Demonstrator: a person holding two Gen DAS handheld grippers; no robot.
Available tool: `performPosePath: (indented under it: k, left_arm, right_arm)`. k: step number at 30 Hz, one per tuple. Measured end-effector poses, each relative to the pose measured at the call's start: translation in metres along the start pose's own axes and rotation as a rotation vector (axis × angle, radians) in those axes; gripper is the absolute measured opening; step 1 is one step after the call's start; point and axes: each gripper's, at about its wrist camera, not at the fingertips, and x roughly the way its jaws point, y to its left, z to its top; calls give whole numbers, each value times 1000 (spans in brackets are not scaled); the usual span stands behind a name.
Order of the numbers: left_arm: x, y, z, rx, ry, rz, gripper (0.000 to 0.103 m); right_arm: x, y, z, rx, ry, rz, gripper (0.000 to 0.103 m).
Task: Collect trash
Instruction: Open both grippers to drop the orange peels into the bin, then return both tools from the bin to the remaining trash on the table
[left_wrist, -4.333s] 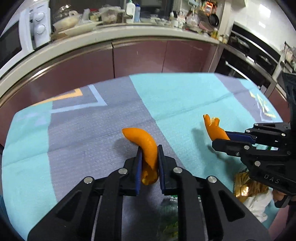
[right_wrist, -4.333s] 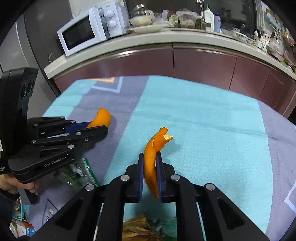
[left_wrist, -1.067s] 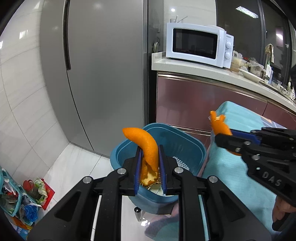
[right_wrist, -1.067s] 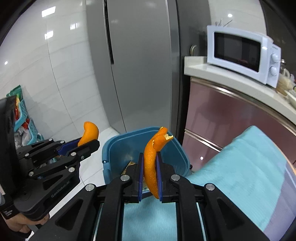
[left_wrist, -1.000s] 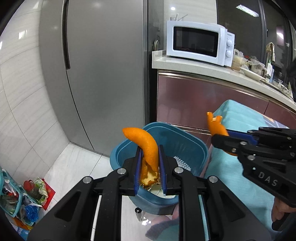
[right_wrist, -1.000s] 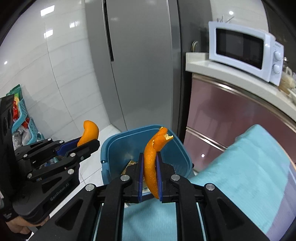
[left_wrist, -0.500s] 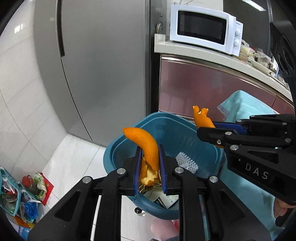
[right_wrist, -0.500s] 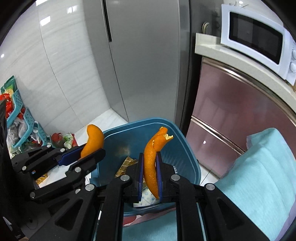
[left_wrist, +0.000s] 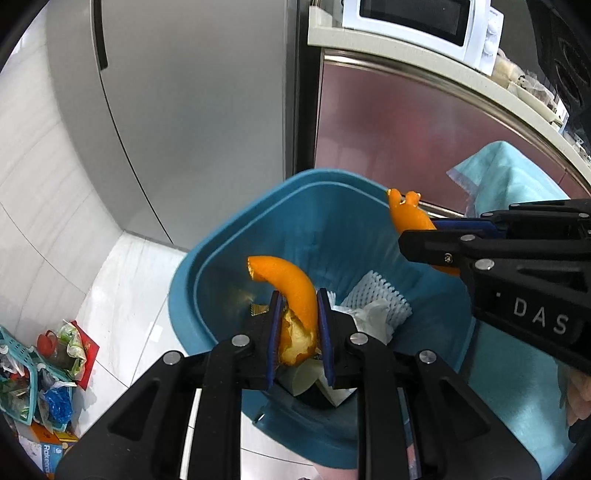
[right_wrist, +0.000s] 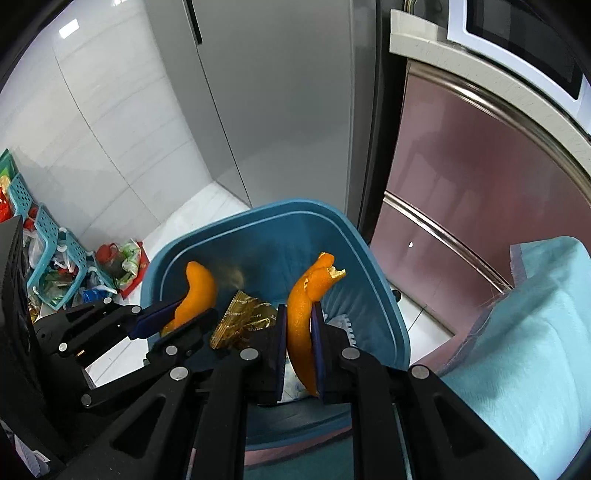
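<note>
My left gripper (left_wrist: 297, 321) is shut on a curved orange peel (left_wrist: 291, 291), held over the open blue trash bin (left_wrist: 221, 243). My right gripper (right_wrist: 298, 328) is shut on a second, longer orange peel (right_wrist: 306, 295), also above the blue trash bin (right_wrist: 376, 280). From the left wrist view the right gripper (left_wrist: 424, 229) comes in from the right with its peel (left_wrist: 408, 214) at the bin's far rim. In the right wrist view the left gripper (right_wrist: 184, 317) holds its peel (right_wrist: 197, 291) over the bin's left side. Inside the bin lie a gold wrapper (right_wrist: 243, 317), white foam netting (left_wrist: 376, 299) and crumpled paper.
A grey fridge (left_wrist: 192, 110) stands behind the bin, with a maroon cabinet (left_wrist: 406, 140) and a white microwave (left_wrist: 421, 22) to its right. A teal cloth-covered table edge (right_wrist: 528, 325) lies at right. Teal baskets with packets (left_wrist: 33, 365) sit on the white floor at left.
Both grippers have moved closer to the bin and tilted down over it, each still holding its peel. The bin now fills the middle of both views.
</note>
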Motion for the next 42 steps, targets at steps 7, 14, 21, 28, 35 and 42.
performPosePath:
  k: [7, 14, 21, 28, 35, 42]
  left_arm:
    - [21, 2, 1, -3, 54, -8, 20]
    - [31, -2, 7, 8, 83, -14, 20]
    - [29, -4, 7, 14, 69, -5, 26]
    - [15, -1, 5, 15, 51, 8, 28]
    - [-6, -1, 4, 19, 23, 26, 37]
    - [-30, 4, 1, 17, -16, 53, 59]
  right_arm:
    - [17, -1, 4, 13, 59, 10, 11]
    - [26, 1, 6, 14, 109, 9, 12]
    - [25, 0, 4, 38, 109, -4, 28]
    - [17, -5, 2, 60, 68, -1, 28]
    - [4, -9, -3, 76, -9, 8, 31]
    - [-23, -7, -10, 75, -119, -3, 50]
